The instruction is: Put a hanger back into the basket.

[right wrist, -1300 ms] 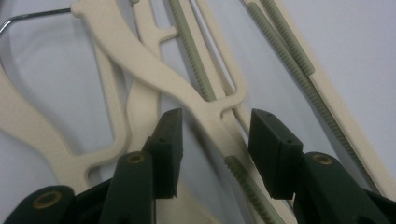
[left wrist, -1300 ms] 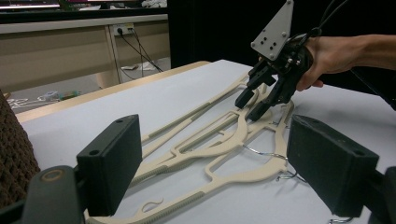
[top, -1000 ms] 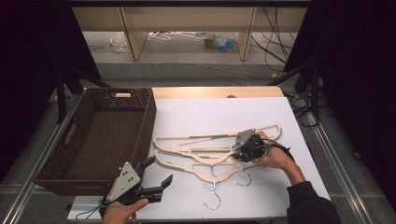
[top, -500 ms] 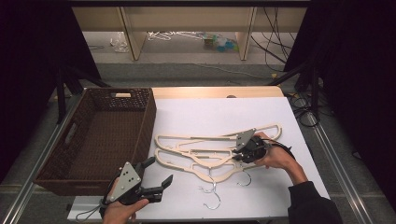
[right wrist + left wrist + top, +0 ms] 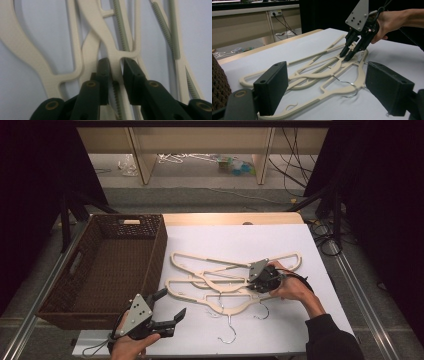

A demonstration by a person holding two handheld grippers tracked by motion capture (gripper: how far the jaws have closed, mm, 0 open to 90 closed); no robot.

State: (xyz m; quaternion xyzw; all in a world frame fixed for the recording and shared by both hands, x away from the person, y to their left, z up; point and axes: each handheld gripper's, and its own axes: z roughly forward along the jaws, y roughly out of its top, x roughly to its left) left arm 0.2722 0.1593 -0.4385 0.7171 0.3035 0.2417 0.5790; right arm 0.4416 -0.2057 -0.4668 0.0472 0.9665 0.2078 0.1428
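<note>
Several cream plastic hangers (image 5: pixel 220 277) lie overlapping in the middle of the white table (image 5: pixel 240 237), their wire hooks (image 5: pixel 229 332) toward the front. My right gripper (image 5: pixel 250 284) points down into the pile from the right. Its jaws have just been closing. In the right gripper view they pinch a narrow cream bar of one hanger (image 5: pixel 115 53) between the pads (image 5: pixel 103 68); the gripper (image 5: pixel 115 66) is shut on it. The left gripper view also shows that right gripper (image 5: pixel 345 56) on the pile. My left gripper (image 5: pixel 170 304) is held open at the table's front left, short of the hangers (image 5: pixel 317 75), holding nothing (image 5: pixel 327 85).
A dark brown wicker basket (image 5: pixel 155 255) stands at the table's left, with nothing in it. Its right wall runs close to the hangers' left ends. Metal rails (image 5: pixel 357 290) line both sides of the table. The wooden back edge (image 5: pixel 230 218) shows beyond the white top.
</note>
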